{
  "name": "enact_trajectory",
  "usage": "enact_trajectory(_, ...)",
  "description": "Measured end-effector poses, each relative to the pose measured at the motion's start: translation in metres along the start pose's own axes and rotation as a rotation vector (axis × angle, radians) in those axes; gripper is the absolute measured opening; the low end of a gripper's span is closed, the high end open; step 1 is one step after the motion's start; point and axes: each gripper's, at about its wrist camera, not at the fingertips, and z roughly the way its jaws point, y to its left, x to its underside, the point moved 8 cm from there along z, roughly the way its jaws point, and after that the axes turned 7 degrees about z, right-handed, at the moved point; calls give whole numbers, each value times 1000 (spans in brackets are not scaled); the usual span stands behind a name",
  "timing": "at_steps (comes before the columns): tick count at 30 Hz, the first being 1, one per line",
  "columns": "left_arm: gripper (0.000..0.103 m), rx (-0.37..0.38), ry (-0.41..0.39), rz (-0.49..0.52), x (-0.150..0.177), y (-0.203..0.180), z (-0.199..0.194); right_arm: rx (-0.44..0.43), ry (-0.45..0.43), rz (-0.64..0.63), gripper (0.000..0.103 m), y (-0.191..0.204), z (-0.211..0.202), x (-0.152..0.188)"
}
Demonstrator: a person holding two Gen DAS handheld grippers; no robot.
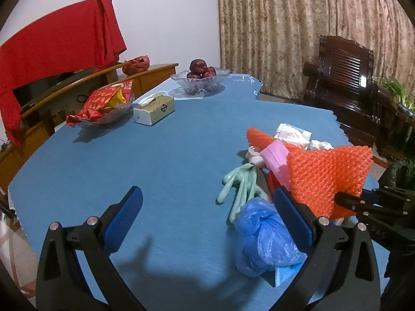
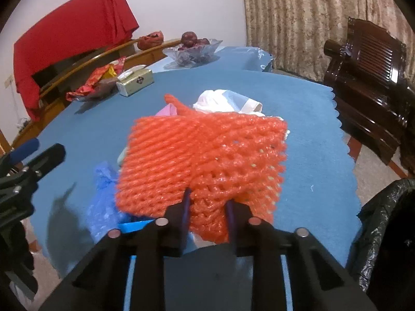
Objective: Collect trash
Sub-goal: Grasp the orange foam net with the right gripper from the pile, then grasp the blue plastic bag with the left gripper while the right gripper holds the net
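Note:
A pile of trash lies on the blue tablecloth [image 1: 160, 155]: an orange foam net [image 2: 202, 155], a crumpled blue plastic bag [image 1: 264, 238], pale green gloves [image 1: 240, 184], a pink paper piece [image 1: 275, 155] and white tissues [image 1: 290, 133]. My right gripper [image 2: 208, 202] is shut on the near edge of the orange foam net [image 1: 329, 176], which stands lifted above the pile. My left gripper [image 1: 207, 202] is open over the cloth, its right finger beside the blue bag, nothing between its pads. The blue bag [image 2: 103, 194] shows left of the net in the right wrist view.
A tissue box [image 1: 154, 110], a glass dish of red snack packets [image 1: 103, 106] and a glass bowl of apples [image 1: 201, 77] stand at the table's far side. A black bin bag [image 2: 384, 223] sits off the right edge. A dark wooden chair [image 1: 342, 77] stands by the curtain.

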Motion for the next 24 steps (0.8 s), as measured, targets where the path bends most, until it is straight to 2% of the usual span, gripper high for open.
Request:
enact_trajectory(7,98,21,4,2,3,-11,-3,-7,-23,16,25,-8,-22,2)
enact_trajectory(11,98,43,5,12,7,-22,-7,-23,-41,47,20,-15,-37,5)
enact_trajectory(20,98,116,21,49,24,-55,-4,31,-69,86,20,-43,-63,18)
enact_trajectory(22,94,135,34,64,28,-63,2,43,-67,93,20,-49,-64,19)
enact_trajectory(24,79,162,56,81,33,-73,10,54,-64,103,20,-54,-64,20)
